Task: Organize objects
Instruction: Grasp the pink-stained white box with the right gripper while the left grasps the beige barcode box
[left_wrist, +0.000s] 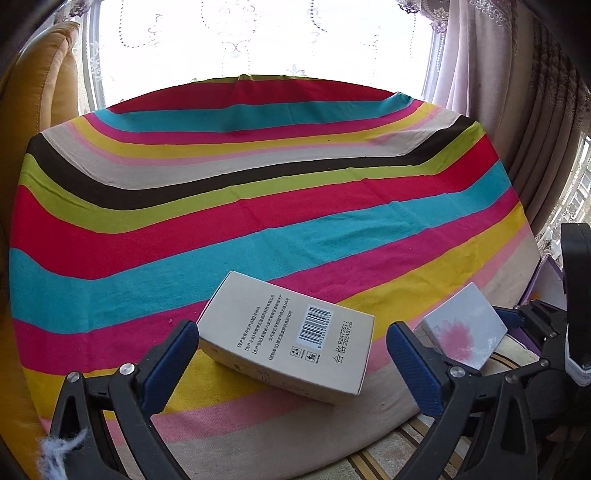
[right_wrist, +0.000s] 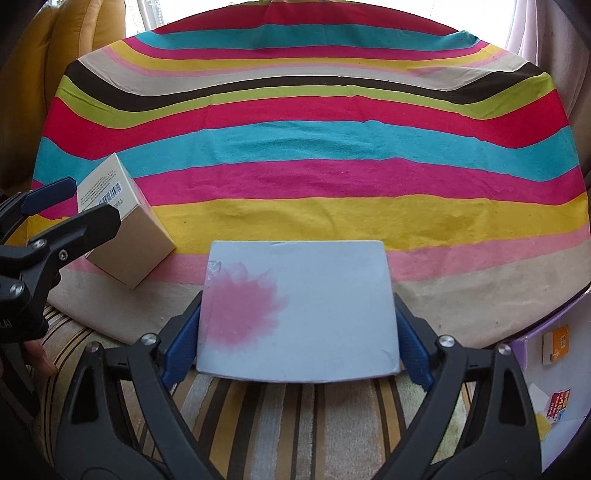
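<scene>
Clamping the white box (right_wrist: 299, 310) low in the frame, the right tool (right_wrist: 297, 328) carries it for sorting, while the left tool (left_wrist: 291, 369), spread apart, frames the barcode box (left_wrist: 284, 336).

Your right gripper (right_wrist: 297, 332) is clamped on the pale blue box (right_wrist: 299, 310) with the pink bloom, its blue pads (right_wrist: 183, 341) pressed to both side edges. At ten o'clock your left gripper (right_wrist: 70, 201) stands spread around the beige barcode box (right_wrist: 125, 229), which sits tilted on the striped cloth (right_wrist: 314, 147). At four o'clock a purple box's rim (right_wrist: 546, 325) shows.
</scene>
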